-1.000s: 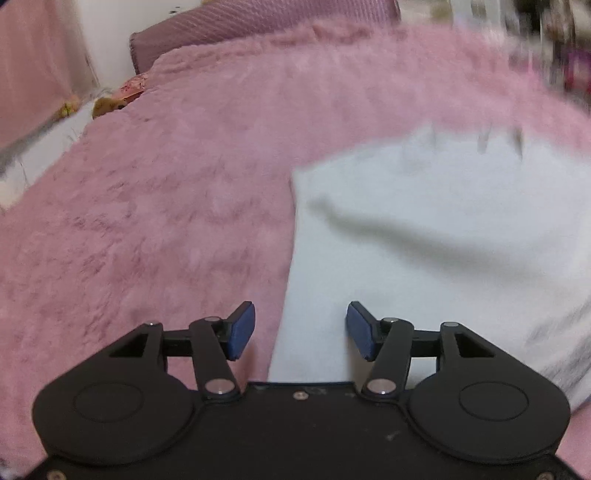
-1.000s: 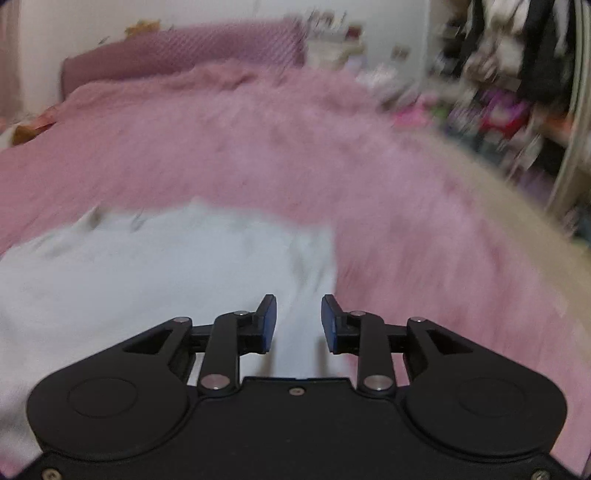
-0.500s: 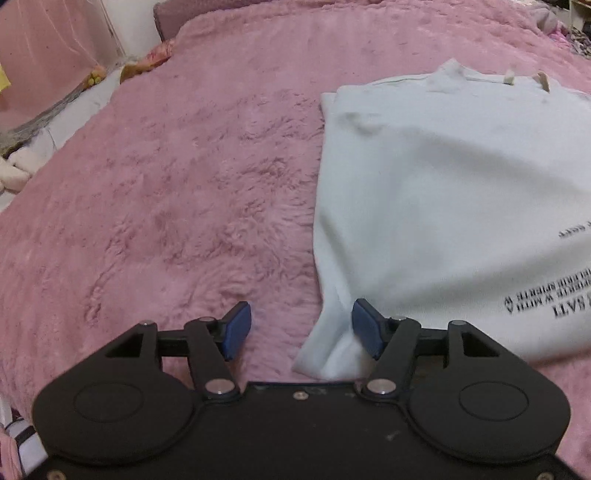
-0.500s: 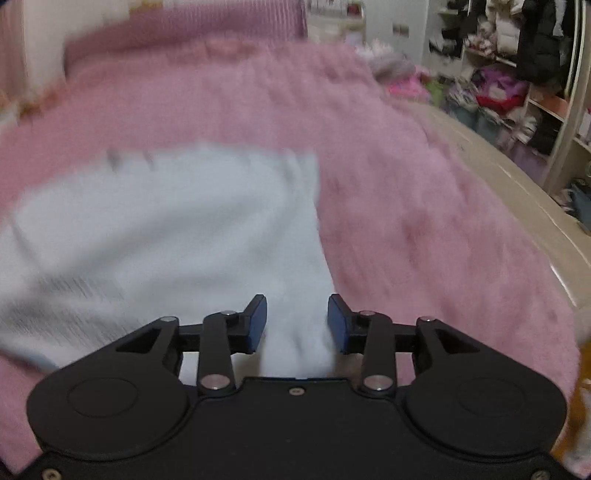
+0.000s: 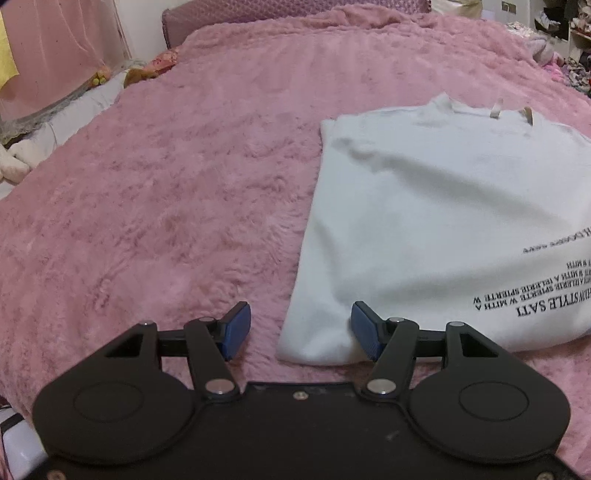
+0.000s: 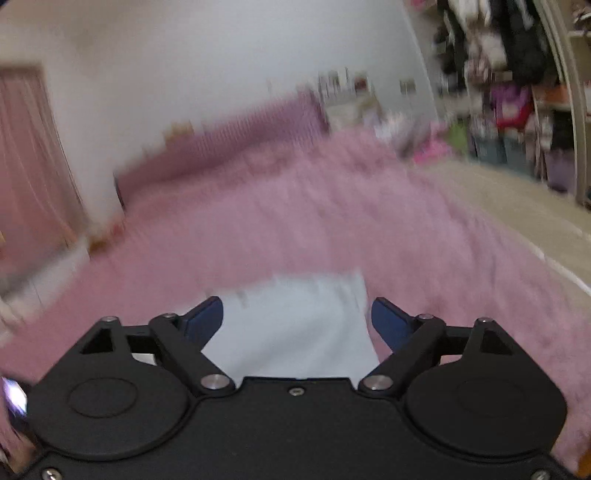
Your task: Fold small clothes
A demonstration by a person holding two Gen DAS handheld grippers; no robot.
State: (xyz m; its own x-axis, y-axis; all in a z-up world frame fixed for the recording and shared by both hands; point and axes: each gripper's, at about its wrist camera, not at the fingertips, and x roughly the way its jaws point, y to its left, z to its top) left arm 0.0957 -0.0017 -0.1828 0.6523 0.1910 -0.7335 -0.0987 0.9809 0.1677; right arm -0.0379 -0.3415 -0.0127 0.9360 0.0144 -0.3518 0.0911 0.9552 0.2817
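Observation:
A white T-shirt (image 5: pixel 424 221) with black printed text lies folded flat on a fluffy pink blanket (image 5: pixel 166 184), collar at the far side. My left gripper (image 5: pixel 301 330) is open and empty, its blue pads to either side of the shirt's near left corner, just above the blanket. My right gripper (image 6: pixel 297 321) is open wide and empty; the right wrist view is blurred, with the shirt (image 6: pixel 295 332) below and between its fingers.
A padded purple headboard (image 5: pixel 295 11) stands at the bed's far end. Soft toys and a cushion (image 5: pixel 147 70) lie along the left edge by a pink curtain (image 5: pixel 55 55). Cluttered shelves and hanging clothes (image 6: pixel 517 92) stand at the right beyond a beige floor (image 6: pixel 517 206).
The left gripper opened wider and drew back slightly from the shirt's corner. The right gripper opened wide and tilted up and back, so less of the shirt shows.

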